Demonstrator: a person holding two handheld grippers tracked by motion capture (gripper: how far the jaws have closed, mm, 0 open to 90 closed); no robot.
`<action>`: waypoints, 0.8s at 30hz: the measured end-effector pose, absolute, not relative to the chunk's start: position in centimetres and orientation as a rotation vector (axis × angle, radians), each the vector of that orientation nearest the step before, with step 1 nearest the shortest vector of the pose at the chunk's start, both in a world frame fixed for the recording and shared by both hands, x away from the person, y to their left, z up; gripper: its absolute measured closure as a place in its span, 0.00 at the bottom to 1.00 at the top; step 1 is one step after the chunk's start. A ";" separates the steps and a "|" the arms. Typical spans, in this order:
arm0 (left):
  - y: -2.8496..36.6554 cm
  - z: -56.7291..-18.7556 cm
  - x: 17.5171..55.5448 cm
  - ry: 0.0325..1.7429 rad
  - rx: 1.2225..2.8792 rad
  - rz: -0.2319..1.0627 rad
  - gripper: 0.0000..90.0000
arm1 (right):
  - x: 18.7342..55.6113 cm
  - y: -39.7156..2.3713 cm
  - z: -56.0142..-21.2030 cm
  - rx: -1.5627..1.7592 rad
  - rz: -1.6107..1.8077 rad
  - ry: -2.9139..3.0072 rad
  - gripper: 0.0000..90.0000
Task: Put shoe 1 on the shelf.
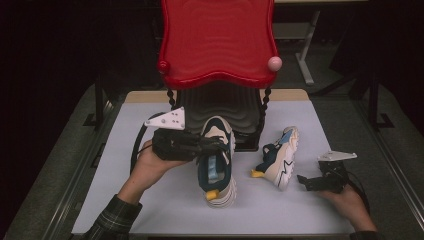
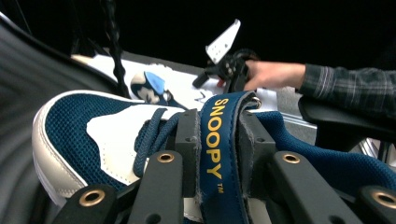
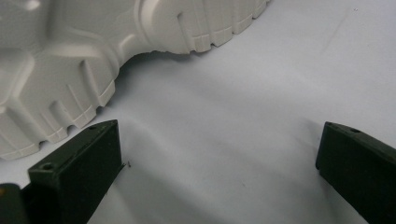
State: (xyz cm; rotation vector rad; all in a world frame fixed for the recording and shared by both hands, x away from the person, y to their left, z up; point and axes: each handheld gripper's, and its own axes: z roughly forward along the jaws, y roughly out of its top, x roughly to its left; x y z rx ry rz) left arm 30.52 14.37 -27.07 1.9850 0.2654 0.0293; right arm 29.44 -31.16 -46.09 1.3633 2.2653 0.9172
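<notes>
My left gripper (image 2: 219, 154) clamped on blue tongue strap (image 2: 218, 140) of upright sneaker (image 1: 216, 160), mid-table, toe toward red stand (image 1: 217, 42). My right gripper (image 1: 311, 183) wide open, empty, beside second sneaker (image 1: 279, 157) lying on its side. Bare table (image 1: 165, 205) near front edge.

1. Left black two-jaw gripper (image 1: 212, 145): boxy body, grey three-cornered plate with small holes on top, black cable trailing; brass-ringed screw holes on the linkage arms.
2. Right black two-jaw gripper (image 1: 303, 181): same grey plate, black cable.
3. Dark plaid flannel sleeve (image 1: 111, 219), left forearm.
</notes>
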 end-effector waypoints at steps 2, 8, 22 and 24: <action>14.4 -26.6 30.6 0.261 1.983 0.038 0.81 | 29.5 -31.2 -46.1 1.360 0.917 2.264 0.00; 14.2 -23.9 30.7 0.229 1.971 0.070 0.81 | 29.4 -31.2 -46.1 1.363 0.918 2.264 0.00; 14.0 -18.3 31.0 0.162 1.927 0.139 0.81 | 29.4 -31.2 -46.1 1.363 0.916 2.263 0.00; 14.1 -17.5 31.1 0.160 1.922 0.150 0.81 | 29.4 -31.1 -46.1 1.364 0.916 2.262 0.00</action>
